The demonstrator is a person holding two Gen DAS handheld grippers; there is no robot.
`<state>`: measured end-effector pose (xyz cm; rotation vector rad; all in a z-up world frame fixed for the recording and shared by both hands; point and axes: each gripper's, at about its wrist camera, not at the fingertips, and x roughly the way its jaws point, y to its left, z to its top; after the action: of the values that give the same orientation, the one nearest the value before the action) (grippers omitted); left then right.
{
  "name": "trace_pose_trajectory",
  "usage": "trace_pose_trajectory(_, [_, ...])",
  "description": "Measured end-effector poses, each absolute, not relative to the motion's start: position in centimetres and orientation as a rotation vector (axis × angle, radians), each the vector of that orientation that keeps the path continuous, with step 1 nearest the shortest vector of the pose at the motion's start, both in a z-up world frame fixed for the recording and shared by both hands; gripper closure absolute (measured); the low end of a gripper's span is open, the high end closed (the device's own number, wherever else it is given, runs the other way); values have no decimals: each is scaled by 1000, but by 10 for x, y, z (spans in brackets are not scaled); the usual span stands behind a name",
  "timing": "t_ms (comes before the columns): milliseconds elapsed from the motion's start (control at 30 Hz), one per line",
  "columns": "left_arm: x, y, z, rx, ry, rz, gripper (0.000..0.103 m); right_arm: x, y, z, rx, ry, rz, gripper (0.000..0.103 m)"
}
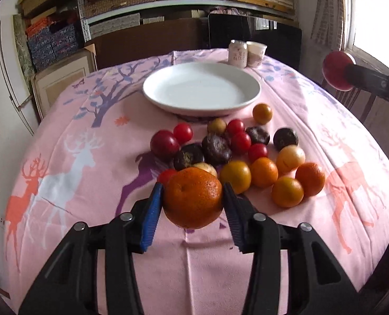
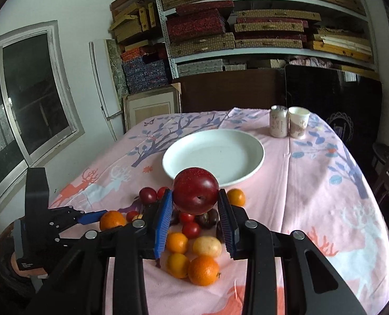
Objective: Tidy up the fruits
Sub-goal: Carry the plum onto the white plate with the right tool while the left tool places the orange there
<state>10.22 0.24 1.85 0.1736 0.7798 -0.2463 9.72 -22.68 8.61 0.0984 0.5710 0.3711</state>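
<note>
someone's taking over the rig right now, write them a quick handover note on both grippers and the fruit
Left hand-held gripper: clamped on a large round orange, lifted above the pink deer-print tablecloth.
Right hand-held gripper: clamped on a dark red round plum, held above the fruit pile.
Round white ceramic plate: nothing on it yet.
Done: both fruits picked up; none placed.
Left: probably set these two on the plate, then move the loose pile of small red, dark purple, yellow and orange fruits lying on the cloth just in front of the plate.
</note>
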Motion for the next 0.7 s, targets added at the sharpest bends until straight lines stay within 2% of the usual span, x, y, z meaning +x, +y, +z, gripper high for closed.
trace_pose_trajectory(167, [136, -6, 59, 204, 687, -210, 58, 141, -211, 110, 123, 569, 464, 68])
trace_pose_trajectory(267, [169, -16, 68, 194, 695, -215, 58, 175, -196, 107, 108, 620, 453, 68])
trace_pose_trajectory(567, [269, -20, 29, 64, 831, -192, 58, 262, -191, 71, 94, 764, 379, 68])
trace_pose_trajectory(700, [289, -23, 12, 125, 843, -150, 58, 290, -198, 40, 128, 848, 327, 68])
